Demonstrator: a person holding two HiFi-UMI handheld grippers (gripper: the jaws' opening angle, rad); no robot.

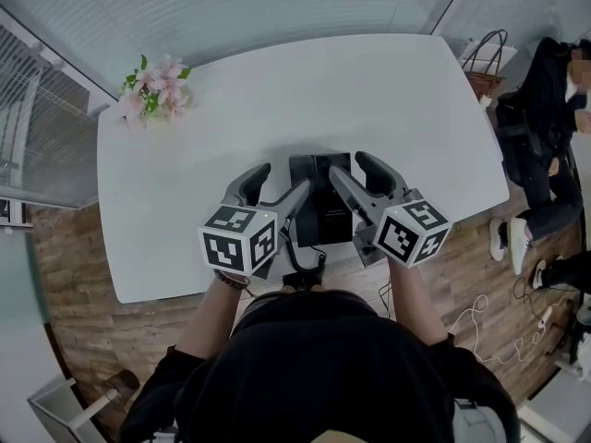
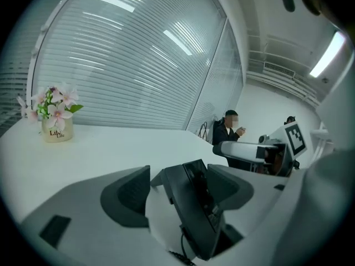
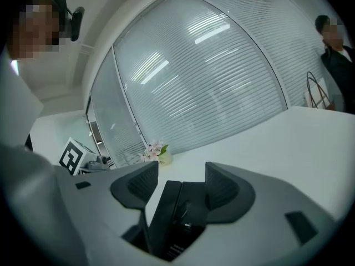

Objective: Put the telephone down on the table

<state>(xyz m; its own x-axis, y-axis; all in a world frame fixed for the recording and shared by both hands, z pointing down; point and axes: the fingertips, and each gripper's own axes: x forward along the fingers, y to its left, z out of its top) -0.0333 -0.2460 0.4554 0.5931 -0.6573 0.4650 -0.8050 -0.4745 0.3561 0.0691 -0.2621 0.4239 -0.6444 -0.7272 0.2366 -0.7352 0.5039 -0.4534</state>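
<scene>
The big white rounded surface [image 1: 369, 90] took up most of my view. It was bare apart from a little pot of pink flowers [image 1: 155, 89] way off in the far left corner.

The black plastic desk telephone [image 1: 320, 201] was right at the near edge in front of me. As far as I could tell it was resting on the surface, with its dark curly cord [image 1: 305, 264] trailing off the edge towards me.

My left gripper [image 1: 282, 181] was just beside it on one side and my right gripper [image 1: 349, 166] on the other. Both had their jaws spread wide and neither was squeezing anything. Looking along each one, I could see the phone in the gap between the pads, but with daylight around it, so no actual grip.

My guess on handling:
- It looked like a stiff plastic shell, moderately heavy, and not squishy at all.
- The sides looked smooth, so probably slippery under the pads.
- The handset likely just sits loose in its cradle, so tipping the phone could dump it.
- The cord could tug or snag on the edge.

If I had to grab it, I'd go for the long sides of the base, down low, and keep it level.
</scene>
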